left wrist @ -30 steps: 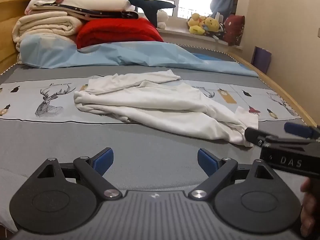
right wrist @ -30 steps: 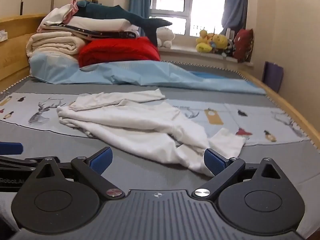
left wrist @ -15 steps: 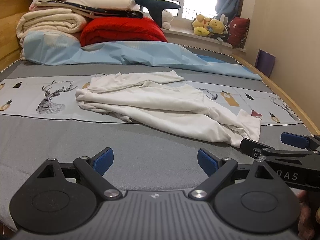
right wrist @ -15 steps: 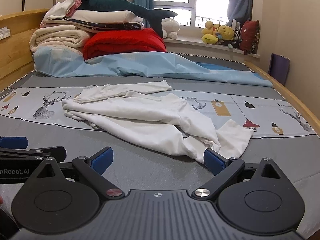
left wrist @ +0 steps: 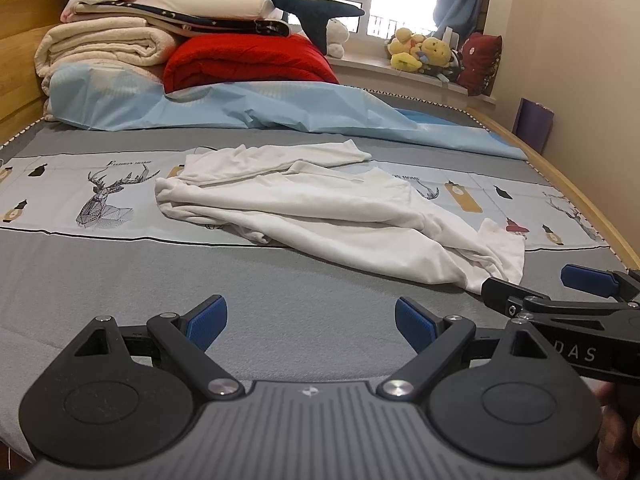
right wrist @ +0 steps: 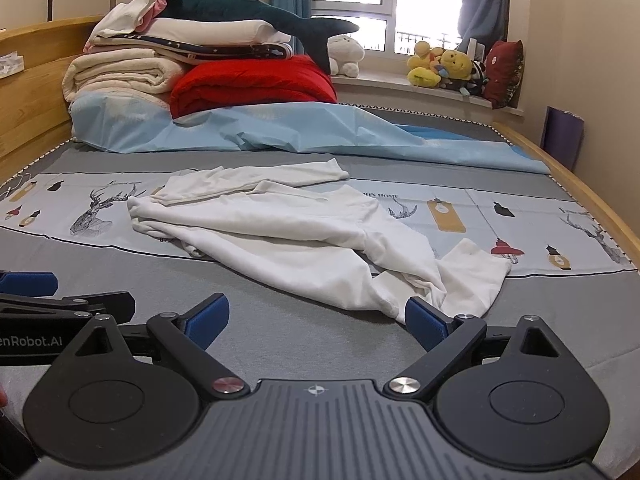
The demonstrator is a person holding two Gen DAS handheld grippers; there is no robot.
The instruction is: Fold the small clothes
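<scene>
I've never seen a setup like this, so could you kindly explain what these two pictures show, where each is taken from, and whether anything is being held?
There is no robot here: a person holds a two-finger claw in each hand, and each claw carries a wide-angle camera looking forward along its fingers. One picture comes from the left claw, the other from the right claw; the black and blue parts at the bottom are the claws themselves. Each view also catches the other claw at its edge. Both claws are open and hold nothing. Ahead, on a bed, lies a crumpled white garment, not yet folded. Behind it are stacked blankets, a plush shark and soft toys on the windowsill.
</scene>
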